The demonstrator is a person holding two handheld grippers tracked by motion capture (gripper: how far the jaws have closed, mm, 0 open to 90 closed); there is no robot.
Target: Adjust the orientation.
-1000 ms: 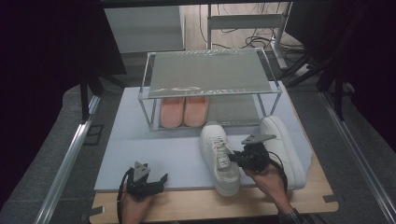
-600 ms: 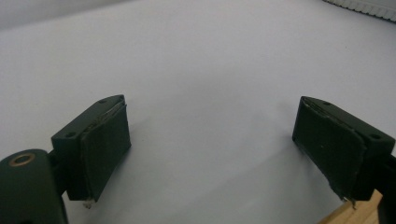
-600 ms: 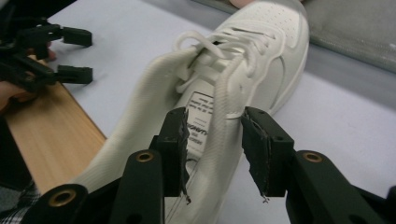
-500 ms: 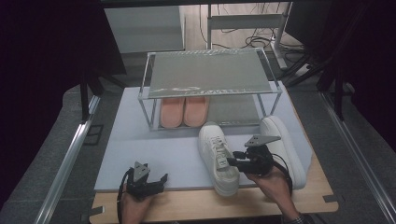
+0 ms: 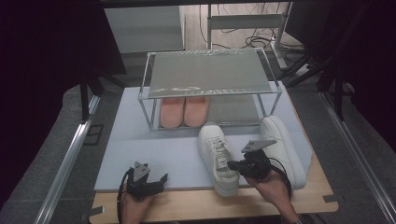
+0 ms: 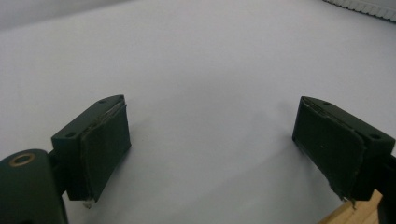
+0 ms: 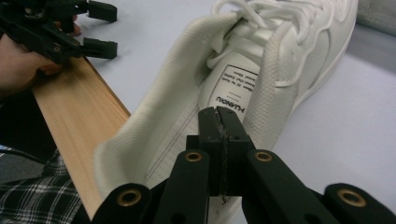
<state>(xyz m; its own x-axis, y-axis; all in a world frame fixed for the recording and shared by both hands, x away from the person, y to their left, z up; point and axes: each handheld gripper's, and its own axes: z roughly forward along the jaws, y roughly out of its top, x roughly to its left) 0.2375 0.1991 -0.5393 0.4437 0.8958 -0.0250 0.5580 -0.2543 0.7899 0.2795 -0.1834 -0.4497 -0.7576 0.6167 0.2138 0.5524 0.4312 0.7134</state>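
High view: the right hand-held gripper (image 5: 233, 165) sits at the collar of the left sneaker (image 5: 216, 154), near the front edge of the tabletop (image 5: 205, 211). Its jaws have just been closing, and from here the grip itself is too small to judge. The right sneaker (image 5: 283, 148) lies just beside it, on the far side of the right hand (image 5: 267, 184). Both sneakers rest on a pale mat (image 5: 154, 149), toes toward a shoe rack (image 5: 208, 77). A pink pair (image 5: 184, 111) stands under the rack's top shelf. The left hand-held gripper (image 5: 162, 179) rests low at the mat's front edge, well apart from the shoes.

Left gripper view: the left hand-held gripper (image 6: 212, 149) has its jaws wide apart, with nothing but the mat (image 6: 210, 70) between them. A sliver of wood from the tabletop (image 6: 359, 215) shows at the bottom right.

Right gripper view: the right hand-held gripper (image 7: 218, 112) has its jaws pressed fully together over the mouth of the sneaker (image 7: 280, 60); I cannot tell whether they pinch any of the collar. This view gives what the high view cannot: a label inside the tongue, printed upside down, reading "HUANQIU" above smaller lines too fine to read. The padded heel collar curves around the jaws. Farther off, the left hand-held gripper (image 7: 100, 30) lies open by the tabletop edge (image 7: 79, 107), and a plaid sleeve (image 7: 32, 198) shows at the lower left.
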